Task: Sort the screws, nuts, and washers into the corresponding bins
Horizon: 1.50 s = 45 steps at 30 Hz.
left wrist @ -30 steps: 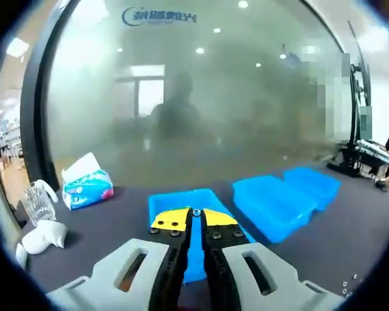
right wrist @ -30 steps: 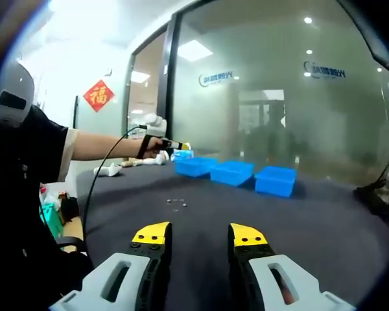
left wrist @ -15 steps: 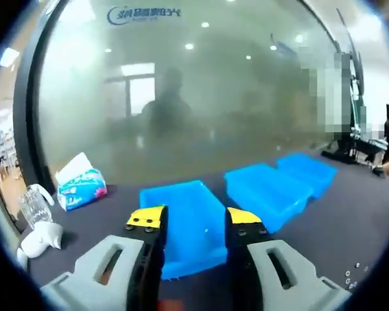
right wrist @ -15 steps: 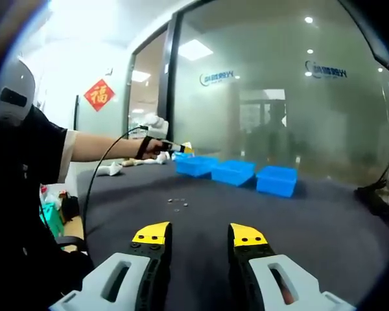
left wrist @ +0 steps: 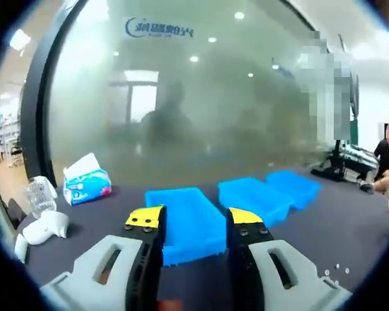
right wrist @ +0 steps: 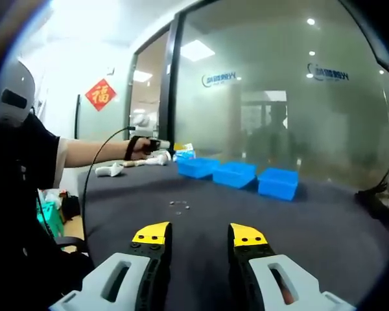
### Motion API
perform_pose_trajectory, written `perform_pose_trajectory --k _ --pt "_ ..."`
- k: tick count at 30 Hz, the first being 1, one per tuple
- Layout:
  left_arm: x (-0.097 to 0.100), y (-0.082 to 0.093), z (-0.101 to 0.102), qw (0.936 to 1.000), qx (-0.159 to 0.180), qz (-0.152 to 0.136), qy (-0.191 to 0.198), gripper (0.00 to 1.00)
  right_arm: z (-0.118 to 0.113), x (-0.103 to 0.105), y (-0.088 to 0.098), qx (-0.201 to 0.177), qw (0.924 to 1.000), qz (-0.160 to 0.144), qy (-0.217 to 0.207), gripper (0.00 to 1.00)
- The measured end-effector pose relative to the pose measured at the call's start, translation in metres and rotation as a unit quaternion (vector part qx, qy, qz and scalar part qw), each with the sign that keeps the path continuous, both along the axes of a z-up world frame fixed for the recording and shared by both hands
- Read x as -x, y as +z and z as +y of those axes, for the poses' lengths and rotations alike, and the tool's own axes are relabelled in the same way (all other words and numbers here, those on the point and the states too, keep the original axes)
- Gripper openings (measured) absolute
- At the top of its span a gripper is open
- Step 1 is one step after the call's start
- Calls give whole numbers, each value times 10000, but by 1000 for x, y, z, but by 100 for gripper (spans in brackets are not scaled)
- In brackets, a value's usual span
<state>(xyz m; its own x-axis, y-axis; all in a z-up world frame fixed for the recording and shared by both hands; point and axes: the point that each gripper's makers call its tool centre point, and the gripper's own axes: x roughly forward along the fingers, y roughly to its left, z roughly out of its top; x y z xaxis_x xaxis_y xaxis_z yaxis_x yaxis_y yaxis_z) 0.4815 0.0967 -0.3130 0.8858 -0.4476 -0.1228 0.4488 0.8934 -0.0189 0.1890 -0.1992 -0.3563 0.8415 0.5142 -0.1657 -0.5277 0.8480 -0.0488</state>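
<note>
Sorting small hardware: loose pieces wait on the dark surface while the left gripper hangs in front of the nearest bin.

In the right gripper view a few small metal pieces [right wrist: 178,206], too tiny to tell as screws, nuts or washers, lie on the dark surface [right wrist: 324,227], well short of the three blue bins [right wrist: 236,173] set in a row. The left gripper [left wrist: 192,220] has its fingers spread with nothing between them, before the near blue bin [left wrist: 185,220]; the right gripper [right wrist: 198,234] is also spread and empty. A second ago the left fingers were pinched together on a small piece over that bin; now they are parted and the piece is gone, probably dropped in. Risk ahead: such tiny parts could slip from the fingertips or be misjudged and land in the wrong bin.
</note>
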Motion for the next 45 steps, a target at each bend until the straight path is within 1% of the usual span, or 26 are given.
perform_pose_trajectory --k 2,5,7,8,9,11,14,17,18,19,20,23,25,28,32,34,37,41,42,43,44,45 --pt "14 -1 3 10000 -9 -32 -59 37 1 0 0 -3 10000 -5 3 31" --pt "36 1 5 9998 84 -94 -142 39 4 0 0 2 10000 -15 16 31" --pt "53 6 7 9993 237 -188 -196 40 4 0 1 -8 10000 -35 16 31" --pt "61 8 8 9992 288 -187 -224 41 5 0 2 -19 10000 -41 18 31" --pt "70 15 9 9981 512 -270 -230 41 5 0 2 -14 10000 -56 18 31" --pt "83 20 13 9967 683 -353 -248 41 5 -1 2 -41 10000 -57 16 31" --pt "102 20 16 9960 762 -371 -293 41 6 -2 3 -47 10000 -66 23 31" --pt "124 19 17 9957 740 -375 -412 42 7 -1 4 -50 10000 -80 32 31" --pt "127 20 20 9959 688 -436 -384 42 6 -1 4 -49 9999 -85 33 31" --pt "132 24 25 9954 695 -573 -318 42 6 -1 4 -52 9999 -86 34 31" --pt "138 26 28 9950 701 -643 -312 42 5 -1 4 -55 9999 -87 27 31" --pt "156 25 35 9944 756 -675 -283 42 4 -1 5 -62 9999 -106 3 31" --pt "167 23 35 9945 704 -711 -293 42 3 -1 6 -72 9999 -122 -14 31" --pt "185 17 35 9946 709 -692 -318 42 2 -2 8 -82 9999 -141 -38 31" --pt "200 9 34 9952 660 -628 -359 42 3 -1 8 -66 9999 -129 -20 31" --pt "204 4 35 9958 622 -564 -377 42 4 -2 6 -65 9999 -117 -8 31" --pt "205 -2 35 9963 582 -484 -405 42 4 -2 5 -68 9999 -111 -4 31" --pt "205 -13 27 9961 439 -348 -676 43 4 -2 4 -32 9999 -99 8 31" --pt "206 -15 24 9956 419 -346 -767 43 5 -2 3 -34 9999 -94 17 31" --pt "208 -18 20 9942 426 -286 -947 43 5 -1 4 -31 9999 -96 23 31" --pt "209 -23 16 9927 492 -155 -1087 44 5 -1 4 -32 9999 -95 26 31" --pt "209 -25 15 9924 449 -149 -1139 44 5 -1 4 -31 9999 -93 26 31"
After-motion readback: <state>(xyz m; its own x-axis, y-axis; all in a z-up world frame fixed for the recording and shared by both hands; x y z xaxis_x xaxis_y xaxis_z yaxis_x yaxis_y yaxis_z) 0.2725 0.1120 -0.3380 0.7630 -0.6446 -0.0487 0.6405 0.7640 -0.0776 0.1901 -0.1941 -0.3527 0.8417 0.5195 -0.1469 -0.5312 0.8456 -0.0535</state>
